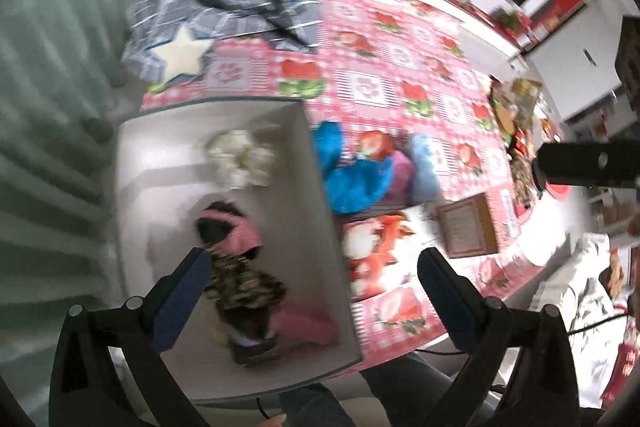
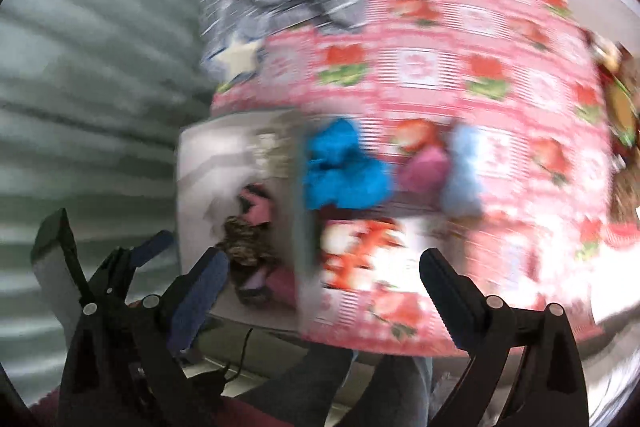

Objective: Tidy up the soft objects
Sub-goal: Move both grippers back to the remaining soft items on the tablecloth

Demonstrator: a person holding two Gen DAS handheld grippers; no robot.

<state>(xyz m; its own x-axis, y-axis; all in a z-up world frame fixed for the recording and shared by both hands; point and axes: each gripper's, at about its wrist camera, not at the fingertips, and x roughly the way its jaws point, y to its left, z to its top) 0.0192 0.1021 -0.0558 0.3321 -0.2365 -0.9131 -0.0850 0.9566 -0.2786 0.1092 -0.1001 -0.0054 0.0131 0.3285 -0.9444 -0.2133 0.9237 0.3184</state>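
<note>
A white box (image 1: 320, 195) stands at the table's left front; it also shows in the right wrist view (image 2: 192, 163). Inside lie a white plush (image 1: 242, 159), a pink and black toy (image 1: 230, 231) and a camouflage-clad doll (image 1: 248, 283). Beside the box on the tablecloth lie a bright blue plush (image 1: 348, 175), a purple one (image 1: 400, 175), a pale blue one (image 1: 424, 167) and a red-white fox toy (image 1: 376, 243). My left gripper (image 1: 314, 263) is open and empty above the box's right wall. My right gripper (image 2: 324, 265) is open and empty, held back from the table; that view is blurred.
A pink checked tablecloth (image 1: 400, 67) covers the table. A grey plaid cloth with a cream star cushion (image 1: 182, 57) lies at the far left. A brown framed card (image 1: 468, 231) and cluttered ornaments (image 1: 516, 115) sit on the right. A green curtain (image 1: 60, 107) hangs left.
</note>
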